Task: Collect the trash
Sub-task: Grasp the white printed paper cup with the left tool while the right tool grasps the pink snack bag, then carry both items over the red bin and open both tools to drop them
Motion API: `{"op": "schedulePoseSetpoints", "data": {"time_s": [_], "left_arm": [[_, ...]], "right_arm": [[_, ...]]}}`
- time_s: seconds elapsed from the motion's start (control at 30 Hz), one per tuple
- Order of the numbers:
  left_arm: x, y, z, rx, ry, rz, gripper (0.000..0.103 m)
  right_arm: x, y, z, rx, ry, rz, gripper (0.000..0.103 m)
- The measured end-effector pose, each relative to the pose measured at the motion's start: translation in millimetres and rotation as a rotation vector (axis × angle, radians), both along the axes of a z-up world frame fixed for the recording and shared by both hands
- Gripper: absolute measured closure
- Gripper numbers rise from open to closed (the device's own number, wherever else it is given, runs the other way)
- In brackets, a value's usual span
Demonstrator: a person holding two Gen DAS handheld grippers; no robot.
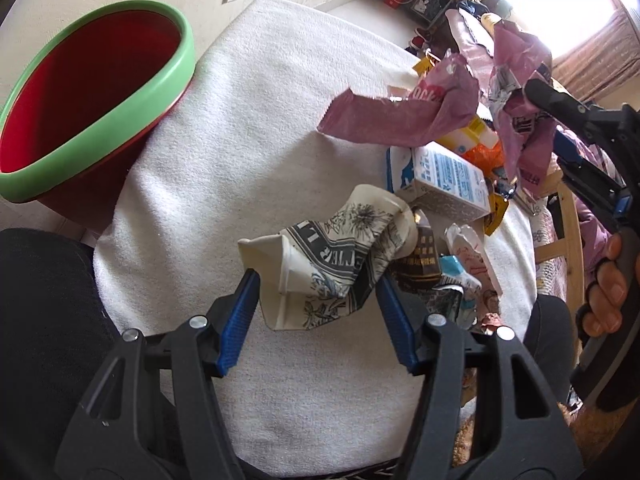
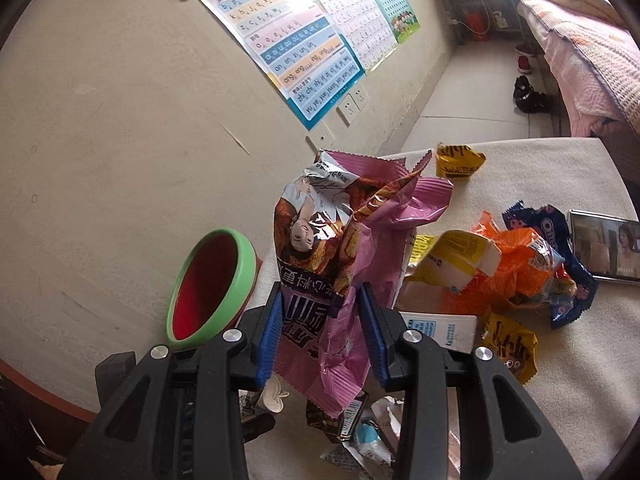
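Trash on the white towel-covered table: left gripper holds a crushed white paper cup with black floral print, blue fingers pinching it on both sides, cup lifted just above the cloth at 6 o'clock in the left wrist view. Right gripper is clamped on a crumpled pink foil snack wrapper, held up off the table. Both items look very light and crushable; cup is semi-stiff, best held across its flattened body; wrapper is slick and floppy, so pinch a bunched fold, it could slip. Red bucket with green rim sits at 10 o'clock, beside the table edge, apparently empty. More litter lies at 3 o'clock: white-and-blue carton, orange wrapper, yellow packets, blue Oreo wrapper. Phone lies near the pile, not trash. Surface is soft, textured cloth. Room: beige wall with alphabet posters, bed with pink cover.
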State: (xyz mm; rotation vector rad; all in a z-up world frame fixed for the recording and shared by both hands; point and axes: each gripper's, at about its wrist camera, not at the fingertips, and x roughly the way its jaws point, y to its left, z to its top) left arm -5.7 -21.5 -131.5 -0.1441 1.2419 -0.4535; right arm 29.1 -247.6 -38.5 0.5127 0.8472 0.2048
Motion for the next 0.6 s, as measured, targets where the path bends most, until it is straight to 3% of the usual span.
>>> {"op": "schedulePoseSetpoints", "data": {"time_s": [0.3, 0.6], "left_arm": [[10.6, 25.1, 31.1, -0.013, -0.114, 0.082, 0.046], [39.3, 85.7, 59.0, -0.004, -0.222, 0.293, 0.046]], "right_arm": [[6.0, 40.1, 7.7, -0.039, -0.023, 0.115, 0.066], [25.7, 80.5, -9.2, -0.047, 0.018, 0.216, 0.066]]}}
